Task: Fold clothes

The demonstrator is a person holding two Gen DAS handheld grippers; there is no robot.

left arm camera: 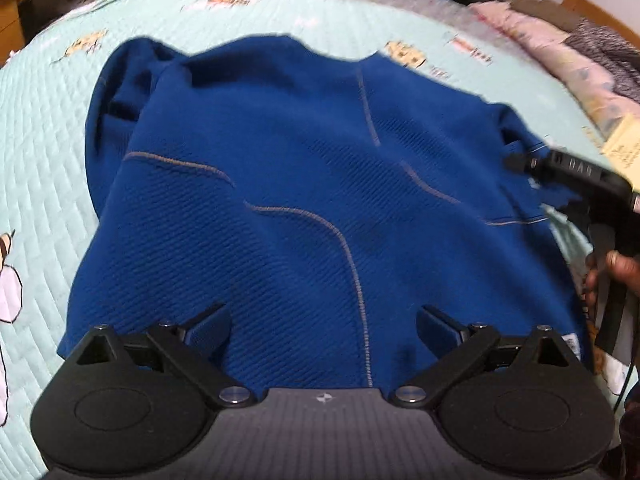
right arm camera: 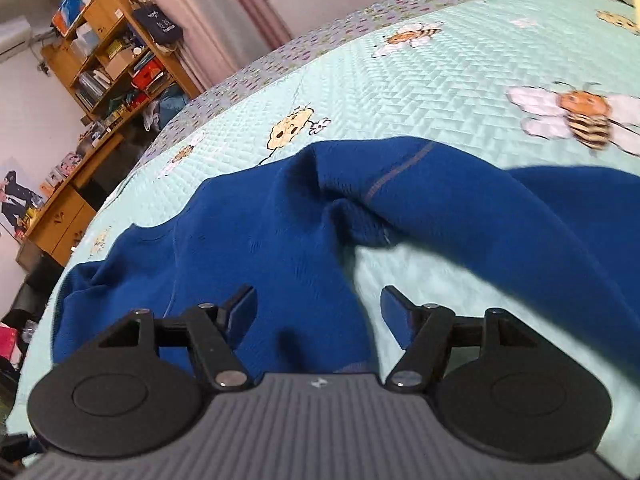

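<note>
Two grippers are in use, one per hand. The left gripper (left arm camera: 323, 326) occupies the bottom of the left wrist view with both fingers spread wide apart, released, nothing between them. Its two fingertips (left arm camera: 212, 320) hover over the near hem of the garment. The right gripper (right arm camera: 318, 306) sits at the bottom of the right wrist view, also released, fingers apart over the cloth and a strip of bare bed cover. In the left wrist view the right gripper (left arm camera: 520, 162) appears at the right edge of the frame, its tip at the garment's right margin; contact cannot be confirmed because of motion blur. One hand (left arm camera: 612, 276) is visible below it, gripping the handle.

One garment is present: a blue sweater (left arm camera: 304, 200), knit with a fine diagonal rib and thin grey seam lines curving across the body. It lies on the bed cover (left arm camera: 44, 152), filling the centre of the left wrist view. Its long axis runs from the bottom of the frame toward the top, hem nearest the left gripper, shoulders at the upper edge. One sleeve is bunched at the upper left. In the right wrist view the cloth is rumpled, with a raised fold at centre.

The bed cover is pale green, quilted, printed with bees. One wooden shelf unit (right arm camera: 108, 48) stands at upper left of the right wrist view.
</note>
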